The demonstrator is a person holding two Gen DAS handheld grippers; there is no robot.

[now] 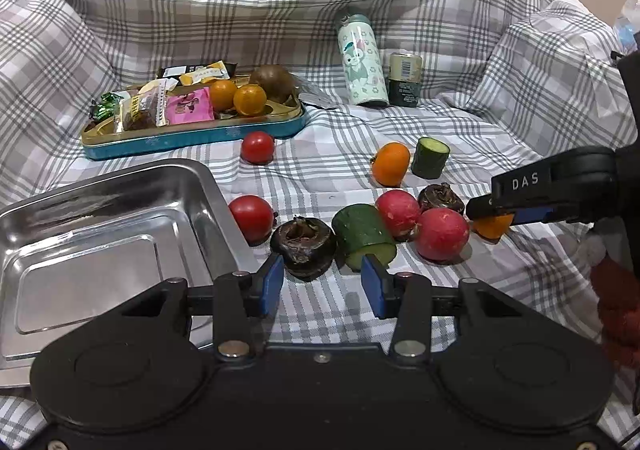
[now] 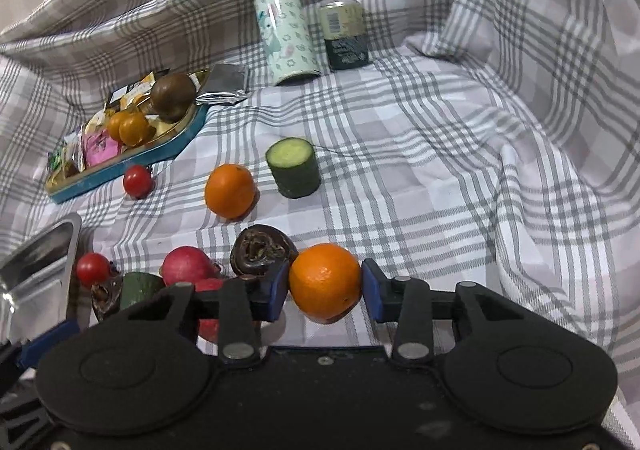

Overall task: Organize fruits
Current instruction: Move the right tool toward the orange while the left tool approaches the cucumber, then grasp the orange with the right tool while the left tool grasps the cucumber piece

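Observation:
My right gripper (image 2: 325,286) has its blue pads on both sides of a small orange (image 2: 325,282) on the checked cloth; in the left wrist view it (image 1: 490,210) reaches in from the right over that orange (image 1: 493,225). My left gripper (image 1: 322,282) is open and empty, just in front of a dark water chestnut (image 1: 303,244) and a cucumber piece (image 1: 363,236). Around them lie two red radishes (image 1: 441,234), two cherry tomatoes (image 1: 251,219), another orange (image 1: 391,163), a second cucumber piece (image 1: 430,157) and a second chestnut (image 1: 441,199). A steel tray (image 1: 96,250) sits empty at left.
A teal tin (image 1: 192,138) with snacks, two small oranges and a brown fruit stands at the back left. A pale green bottle (image 1: 362,62) and a small can (image 1: 405,79) stand at the back. The checked cloth rises in folds all around.

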